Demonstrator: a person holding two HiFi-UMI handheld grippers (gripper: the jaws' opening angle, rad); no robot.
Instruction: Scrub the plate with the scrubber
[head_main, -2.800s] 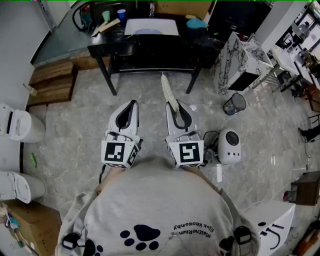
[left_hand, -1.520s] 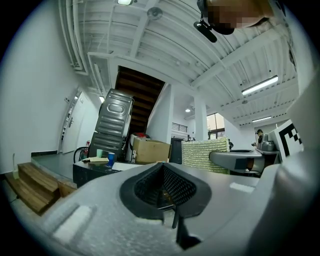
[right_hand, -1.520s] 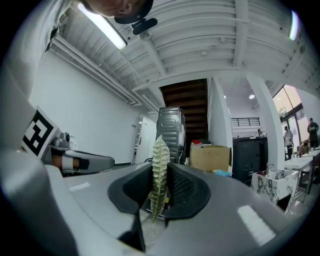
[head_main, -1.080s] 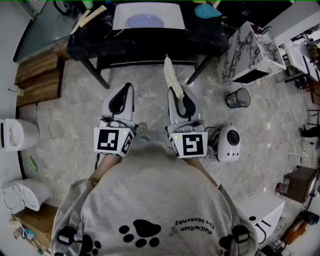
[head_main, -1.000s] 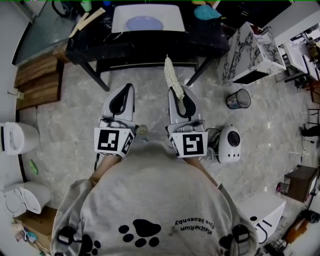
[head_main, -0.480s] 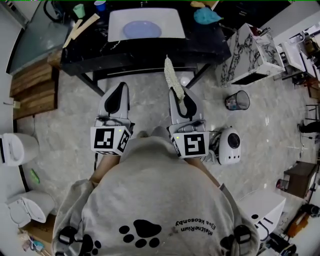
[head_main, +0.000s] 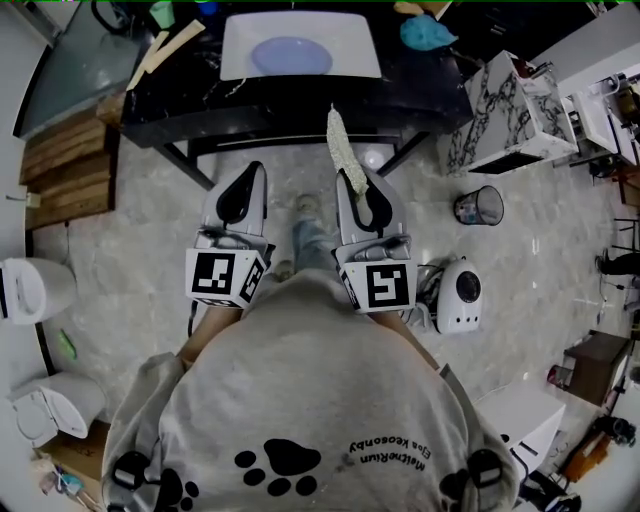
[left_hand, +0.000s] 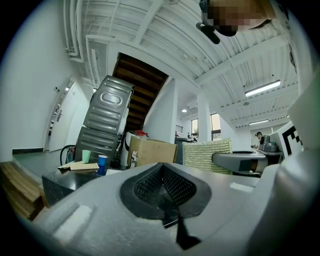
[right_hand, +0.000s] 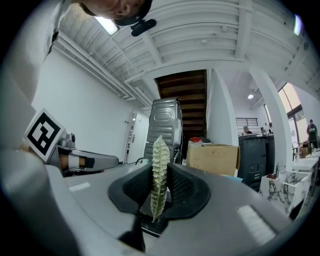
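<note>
A lavender plate lies in a white tray on the black table at the top of the head view. My right gripper is shut on a pale green mesh scrubber, which sticks out past the jaws toward the table's front edge. In the right gripper view the scrubber stands upright between the pads of my right gripper. My left gripper is held level beside it, shut with nothing in it. Both grippers are short of the table and apart from the plate.
A teal cloth, a green cup and flat wooden pieces lie on the table. A marble-patterned box, a wire bin and a white appliance stand at the right. Wooden steps and toilets are at the left.
Both grippers have moved forward toward the table, and the table and plate sit closer in the head view. A leg now shows between the grippers. The grip on the scrubber is unchanged.
</note>
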